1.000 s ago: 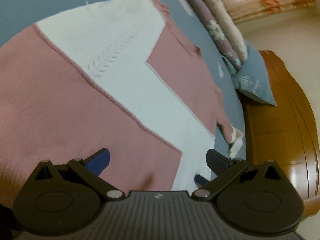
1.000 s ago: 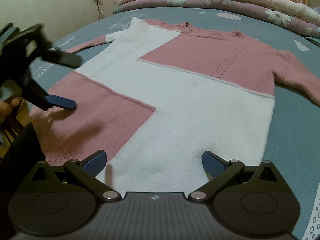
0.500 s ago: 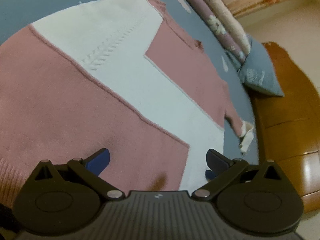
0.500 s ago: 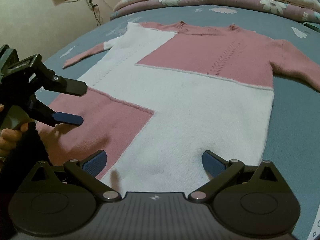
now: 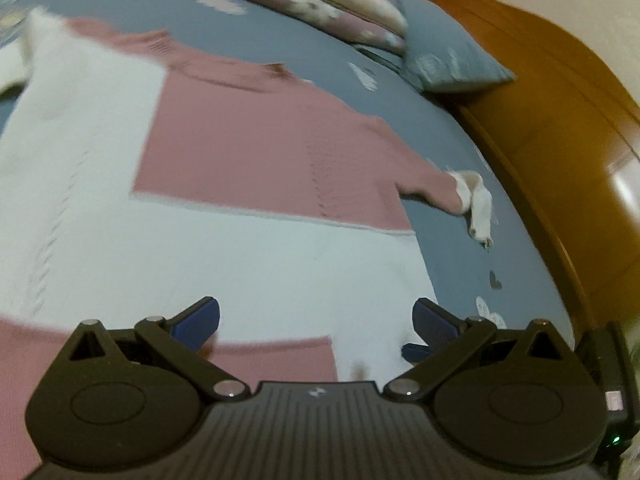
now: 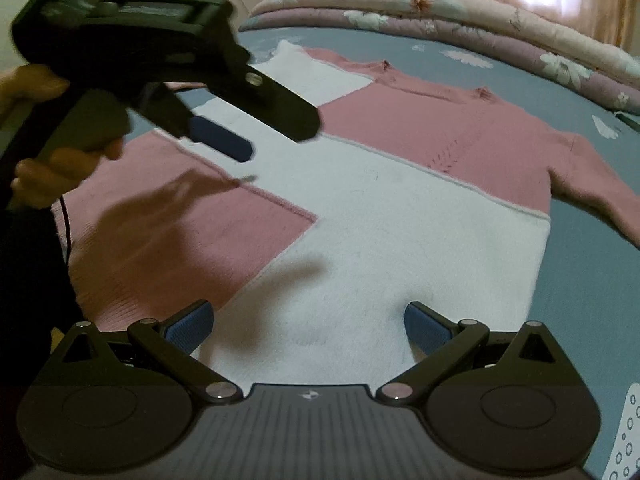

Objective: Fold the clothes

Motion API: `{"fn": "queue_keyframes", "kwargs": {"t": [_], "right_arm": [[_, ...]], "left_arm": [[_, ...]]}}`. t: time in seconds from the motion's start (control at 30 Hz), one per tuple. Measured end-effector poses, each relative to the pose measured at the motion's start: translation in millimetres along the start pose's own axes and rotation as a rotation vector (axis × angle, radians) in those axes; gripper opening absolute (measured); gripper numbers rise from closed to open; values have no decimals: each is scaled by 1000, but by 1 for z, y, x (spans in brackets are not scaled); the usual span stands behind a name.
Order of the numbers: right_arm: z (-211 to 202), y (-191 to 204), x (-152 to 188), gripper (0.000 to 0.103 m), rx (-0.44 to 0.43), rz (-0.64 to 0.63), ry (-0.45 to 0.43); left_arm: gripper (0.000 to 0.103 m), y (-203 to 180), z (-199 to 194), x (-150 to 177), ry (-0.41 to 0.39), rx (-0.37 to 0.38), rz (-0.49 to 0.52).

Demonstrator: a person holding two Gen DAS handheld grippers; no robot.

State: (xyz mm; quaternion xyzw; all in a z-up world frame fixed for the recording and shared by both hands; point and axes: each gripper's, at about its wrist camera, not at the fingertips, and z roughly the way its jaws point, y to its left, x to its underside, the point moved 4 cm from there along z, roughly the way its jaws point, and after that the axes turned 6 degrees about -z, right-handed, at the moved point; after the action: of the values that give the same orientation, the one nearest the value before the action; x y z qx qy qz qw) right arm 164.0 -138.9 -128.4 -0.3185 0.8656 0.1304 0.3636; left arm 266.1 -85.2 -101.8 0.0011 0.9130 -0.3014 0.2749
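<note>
Dim, warm indoor light; left wrist view motion-blurred (edges bowed by fisheye); soft shadows fall on the sweater [image 6: 360, 240].

Pink-and-white sweater [image 5: 248, 184] flat on blue bedsheet [image 5: 460, 200], left tool [image 5: 316, 320] open above.

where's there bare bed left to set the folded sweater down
Bare sheet lies right of the sweater, below its pink sleeve; a strip also runs between the neckline and the rolled quilts. The left hem is crowded: the left gripper hovers there, open, like the right gripper.
</note>
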Motion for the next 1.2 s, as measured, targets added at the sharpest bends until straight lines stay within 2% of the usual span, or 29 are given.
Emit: {"fn": "queue_keyframes", "kwargs": {"t": [0.13, 0.27, 0.43, 0.57, 0.63, 0.73, 0.87, 0.93, 1.03, 1.1, 1.2], "right_arm": [[0, 6, 6, 103, 49, -18, -41], [0, 10, 7, 103, 131, 76, -89], [2, 13, 6, 103, 178, 108, -99], [3, 15, 6, 103, 210, 125, -102], [3, 14, 9, 103, 208, 140, -118], [0, 6, 12, 103, 174, 192, -160], [-7, -2, 16, 103, 126, 279, -219], [-7, -2, 16, 103, 125, 288, -223], [-5, 3, 14, 103, 151, 257, -202], [-3, 6, 13, 103, 166, 240, -191], [-3, 6, 13, 103, 166, 243, -193]], "left_arm": [[102, 0, 0, -7, -1, 89, 45], [102, 17, -24, -26, -27, 151, 17], [102, 66, -75, -77, -143, 224, -69], [102, 127, -95, -118, -183, 149, -200], [102, 156, -101, -127, -186, 95, -241], [102, 195, -110, -131, -210, 53, -312], [102, 223, -110, -133, -197, 77, -353], [102, 234, -98, -132, -171, 105, -399], [102, 246, -79, -131, -150, 187, -484], [102, 250, -70, -130, -170, 244, -524], [101, 255, -62, -131, -223, 282, -566]]}}
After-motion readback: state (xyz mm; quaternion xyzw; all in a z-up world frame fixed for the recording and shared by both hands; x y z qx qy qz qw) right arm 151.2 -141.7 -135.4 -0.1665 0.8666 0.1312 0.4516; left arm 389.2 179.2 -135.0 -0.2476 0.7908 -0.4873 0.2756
